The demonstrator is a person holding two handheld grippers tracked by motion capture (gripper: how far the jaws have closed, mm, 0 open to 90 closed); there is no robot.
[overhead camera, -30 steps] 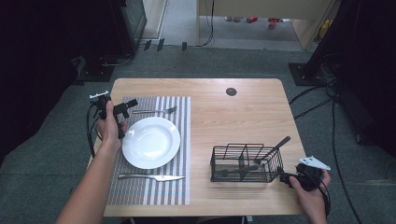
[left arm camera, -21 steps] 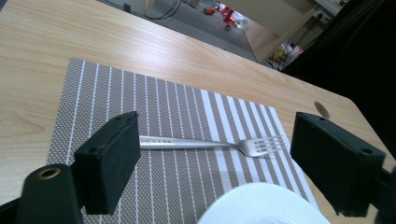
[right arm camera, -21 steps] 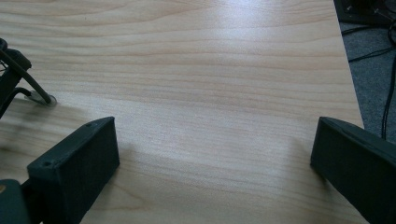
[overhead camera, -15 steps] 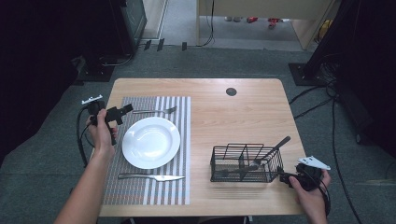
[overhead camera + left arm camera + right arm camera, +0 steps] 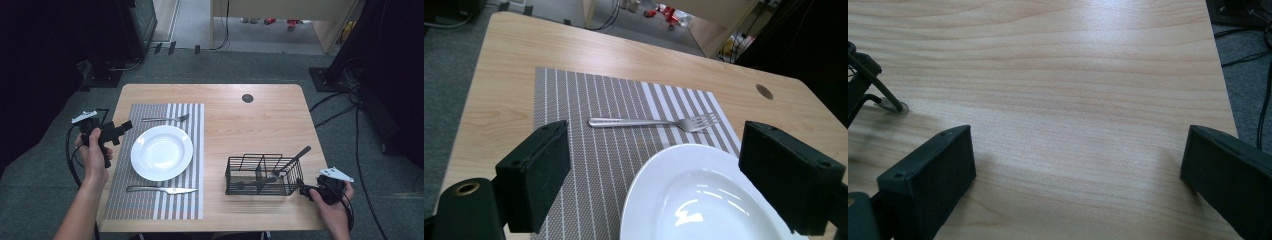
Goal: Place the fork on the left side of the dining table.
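A white plate (image 5: 161,152) sits on a grey striped placemat (image 5: 150,205), with a fork (image 5: 165,119) beyond it and a knife (image 5: 161,189) in front of it. My left gripper (image 5: 121,129) hovers at the table's left edge, just left of the plate, open and holding nothing. In the left gripper view my left gripper (image 5: 661,165) looks past its wide jaws at the fork (image 5: 654,121) and the plate (image 5: 699,200). My right gripper (image 5: 303,190) rests at the front right, beside a black wire basket (image 5: 263,175). There my right gripper (image 5: 1078,165) stands open over bare wood.
A dark-handled utensil (image 5: 292,160) leans in the basket's right compartment. One basket corner (image 5: 868,85) shows at the left of the right gripper view. A round cable hole (image 5: 247,98) lies at the wooden table's (image 5: 250,125) far edge. Cables run across the carpet on the right.
My left gripper has drawn back from the fork's handle end, moving left and toward the person, to the table's left edge. The right gripper has stayed still.
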